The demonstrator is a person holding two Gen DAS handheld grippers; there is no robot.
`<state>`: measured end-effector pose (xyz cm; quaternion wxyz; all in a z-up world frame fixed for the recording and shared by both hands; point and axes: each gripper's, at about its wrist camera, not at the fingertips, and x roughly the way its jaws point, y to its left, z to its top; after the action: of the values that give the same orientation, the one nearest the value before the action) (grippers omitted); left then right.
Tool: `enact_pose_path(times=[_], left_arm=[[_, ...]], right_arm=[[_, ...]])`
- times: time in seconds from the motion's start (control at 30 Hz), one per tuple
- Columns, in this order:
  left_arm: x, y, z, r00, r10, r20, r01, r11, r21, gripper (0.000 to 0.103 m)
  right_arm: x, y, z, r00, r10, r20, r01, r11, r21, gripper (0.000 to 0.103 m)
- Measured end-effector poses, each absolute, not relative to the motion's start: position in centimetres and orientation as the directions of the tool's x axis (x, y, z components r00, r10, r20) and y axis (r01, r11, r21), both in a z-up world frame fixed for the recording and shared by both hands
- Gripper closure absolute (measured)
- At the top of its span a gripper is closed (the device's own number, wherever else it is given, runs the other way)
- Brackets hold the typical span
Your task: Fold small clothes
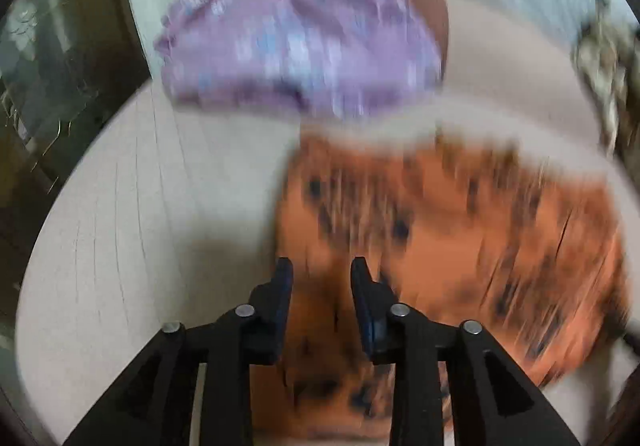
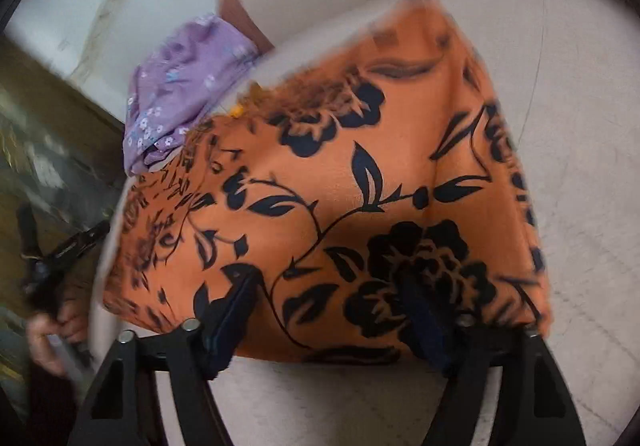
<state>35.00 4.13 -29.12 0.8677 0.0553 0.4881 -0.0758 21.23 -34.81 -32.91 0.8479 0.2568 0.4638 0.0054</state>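
Left tool: your fingers stand apart over the near edge of the orange floral cloth, gripping nothing
Right tool: your fingers spread wide, tips over the same cloth; whether they touch it is unclear
Orange floral cloth: lies spread on the pale round tabletop
Purple flowered garment: bunched at the tabletop's far edge, beyond the orange cloth
Left-wrist view: heavily blurred

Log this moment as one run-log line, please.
step: fold orange floral cloth | left gripper: open over cloth | right gripper: open at near edge | purple garment: beyond, untouched
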Motion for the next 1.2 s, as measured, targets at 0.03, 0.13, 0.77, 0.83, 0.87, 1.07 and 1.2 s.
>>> enact_pose_path(times=[0.03,0.13,0.77,0.83,0.87,1.07,1.2], left_arm=[[34.7,4.7,-30.5,0.461,-0.057,-0.886,0.164,0.986,0.022,0.069],[32.5,6.2,-30.0,0.505,-0.101,-0.857,0.129,0.991,-0.041,0.069],[15.9,9.3,-22.5,0.745,-0.155,-0.649,0.168,0.985,-0.042,0.021],[15.2,9.2,-22.4,0.741,-0.152,-0.654,0.172,0.985,-0.034,0.017],[14.8,8.9,-22.3,0.741,-0.149,-0.655,0.175,0.984,-0.026,0.017],[14.1,6.1,-21.2,0.758,-0.151,-0.634,0.213,0.977,0.023,0.017],[13.8,3.9,-19.0,0.775,-0.185,-0.604,0.245,0.969,0.018,0.017]], right_arm=[[20.8,-34.1,-32.6,0.541,0.226,-0.810,0.232,0.886,0.401,0.028],[19.2,-33.4,-32.1,0.500,0.200,-0.843,0.256,0.895,0.365,0.029],[28.4,-18.4,-11.2,0.586,0.328,-0.741,-0.043,0.925,0.376,0.034],[23.1,-19.3,-12.1,0.640,0.307,-0.704,-0.079,0.938,0.338,0.033],[20.8,-19.9,-13.0,0.652,0.294,-0.699,-0.083,0.944,0.319,0.033],[11.5,-23.8,-17.9,0.644,0.222,-0.732,-0.039,0.965,0.259,0.033],[9.6,-26.4,-18.4,0.663,0.235,-0.711,0.003,0.948,0.317,0.033]])
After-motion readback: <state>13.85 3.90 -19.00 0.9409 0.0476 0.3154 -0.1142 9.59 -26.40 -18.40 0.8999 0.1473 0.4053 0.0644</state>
